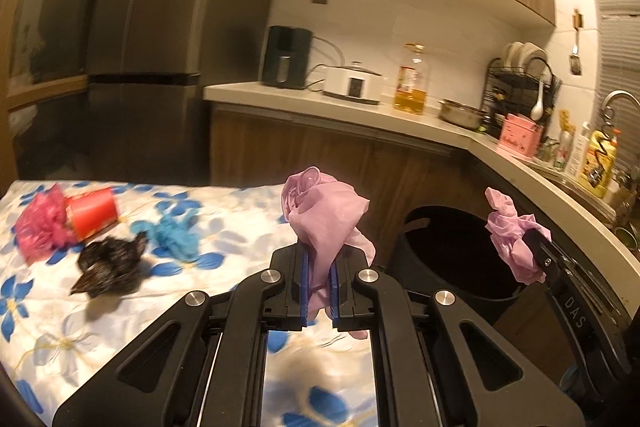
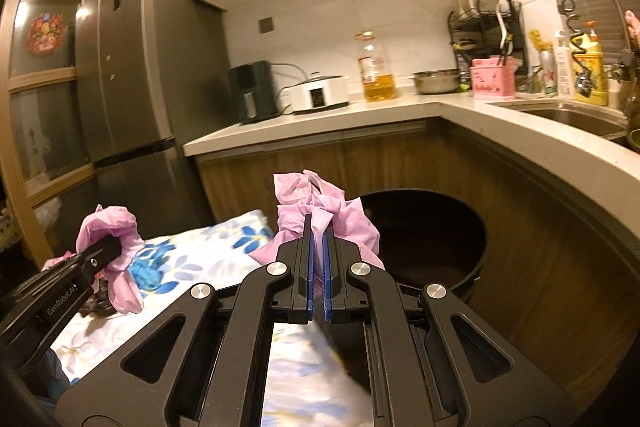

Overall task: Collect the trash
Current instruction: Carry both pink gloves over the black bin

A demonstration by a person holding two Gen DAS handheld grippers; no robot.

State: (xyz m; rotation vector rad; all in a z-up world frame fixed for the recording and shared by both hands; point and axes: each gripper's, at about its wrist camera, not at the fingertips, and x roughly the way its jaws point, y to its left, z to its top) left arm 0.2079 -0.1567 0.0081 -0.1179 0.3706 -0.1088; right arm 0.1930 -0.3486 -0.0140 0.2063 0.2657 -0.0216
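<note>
My left gripper (image 1: 319, 259) is shut on a crumpled pink plastic bag (image 1: 324, 215), held above the edge of the flowered table (image 1: 120, 315). My right gripper (image 2: 318, 239) is shut on a second crumpled pink plastic bag (image 2: 320, 205), held beside the rim of the black trash bin (image 2: 476, 227). The right gripper also shows in the left wrist view (image 1: 532, 251), over the bin (image 1: 416, 251). On the table lie a red cup (image 1: 94, 213), a magenta wad (image 1: 42, 223), a blue wad (image 1: 176, 233) and a black wad (image 1: 108, 265).
An L-shaped kitchen counter (image 1: 400, 117) wraps behind and to the right of the bin, carrying an oil bottle (image 1: 412, 83), a white cooker (image 1: 352, 83), a dish rack (image 1: 520, 83) and a sink (image 2: 576, 119). A tall fridge (image 1: 160, 27) stands at the left.
</note>
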